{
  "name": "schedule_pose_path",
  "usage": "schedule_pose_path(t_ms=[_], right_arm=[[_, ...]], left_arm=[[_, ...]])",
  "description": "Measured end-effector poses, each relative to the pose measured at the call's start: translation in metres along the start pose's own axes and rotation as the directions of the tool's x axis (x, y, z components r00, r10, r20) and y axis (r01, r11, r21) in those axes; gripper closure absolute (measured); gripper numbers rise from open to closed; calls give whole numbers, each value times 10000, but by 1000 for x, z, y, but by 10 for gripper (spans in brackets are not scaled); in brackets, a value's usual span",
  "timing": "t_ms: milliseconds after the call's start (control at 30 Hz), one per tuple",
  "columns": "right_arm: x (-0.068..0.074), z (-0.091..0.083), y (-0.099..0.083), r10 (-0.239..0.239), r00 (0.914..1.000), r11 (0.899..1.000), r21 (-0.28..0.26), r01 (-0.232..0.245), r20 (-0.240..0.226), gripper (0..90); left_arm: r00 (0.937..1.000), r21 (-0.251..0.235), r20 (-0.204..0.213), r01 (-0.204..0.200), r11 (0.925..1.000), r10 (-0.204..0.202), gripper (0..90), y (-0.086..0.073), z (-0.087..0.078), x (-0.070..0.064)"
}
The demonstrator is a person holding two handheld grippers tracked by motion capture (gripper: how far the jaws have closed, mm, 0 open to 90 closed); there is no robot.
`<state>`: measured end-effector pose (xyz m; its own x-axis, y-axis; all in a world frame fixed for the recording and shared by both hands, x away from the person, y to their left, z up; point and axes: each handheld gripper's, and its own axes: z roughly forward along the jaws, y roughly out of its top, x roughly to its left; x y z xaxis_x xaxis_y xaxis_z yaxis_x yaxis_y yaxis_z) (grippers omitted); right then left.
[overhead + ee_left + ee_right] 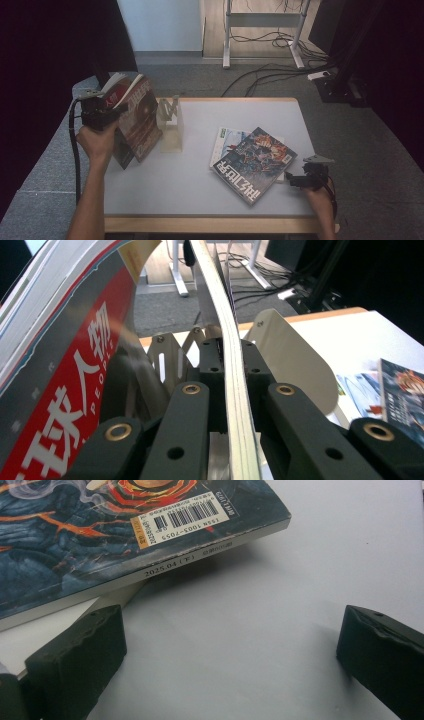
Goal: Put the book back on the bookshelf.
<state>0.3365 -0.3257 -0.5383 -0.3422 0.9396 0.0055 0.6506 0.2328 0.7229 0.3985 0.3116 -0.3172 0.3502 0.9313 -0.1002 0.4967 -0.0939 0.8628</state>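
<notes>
Fingers (75,665) of the right gripper (300,180) stand wide apart, nothing between them, low over the bare counter (165,190) at its near right edge. One black pad sits just beside the spine of the dark magazine (252,162), close to its corner but not gripping it. That magazine lies flat, cover up, skewed on the counter, and in the right gripper view its barcode and spine print are plain to read. Under it, a lighter magazine (225,139) pokes out toward the far left, the two overlapping.

Over on the left, the left gripper (100,114) is up off the counter, held in the person's left hand (97,142). Its fingers (190,410) are clamped tight on a thin sheaf of pages, which runs edge-on straight up between them in the left gripper view. That is the red-and-brown magazine (137,122), held upright and fanned open, its bottom edge near the counter's left side. A red cover with white characters fills the left of that view.

Just right of it stands the cream metal bookend rack (170,125), upright on the far left part of the counter, near the held magazine; whether they touch I cannot tell.

Beyond the counter, grey carpet and a tangle of cables (280,75).
</notes>
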Motion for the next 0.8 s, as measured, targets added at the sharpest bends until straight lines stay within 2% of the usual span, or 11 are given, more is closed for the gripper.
schedule_pose_path(t_ms=[167, 500, 600, 700, 800], right_arm=[[0, 0, 0, 0, 10000, 10000, 0, 0, 0, 0], [0, 0, 0, -2, 10000, 10000, -3, 2, 0, 0], [0, 0, 0, 4, 10000, 10000, -2, -4, 1, 0], [0, 0, 0, 3, 10000, 10000, 0, -3, -1, 0], [0, 0, 0, -7, 10000, 10000, 0, 7, -1, 0]], left_arm=[[9995, -30, -260, -195, 9998, 194, 845, -2, 10, -6], [9997, -534, -219, -133, 9985, 121, 826, -10, 14, -2], [9996, -653, -241, -175, 9977, 159, 766, -13, 14, -2], [9998, -615, -71, -189, 9979, 185, 658, -16, 12, -2], [9993, -632, 32, -375, 9973, 378, 613, -23, 9, -3]])
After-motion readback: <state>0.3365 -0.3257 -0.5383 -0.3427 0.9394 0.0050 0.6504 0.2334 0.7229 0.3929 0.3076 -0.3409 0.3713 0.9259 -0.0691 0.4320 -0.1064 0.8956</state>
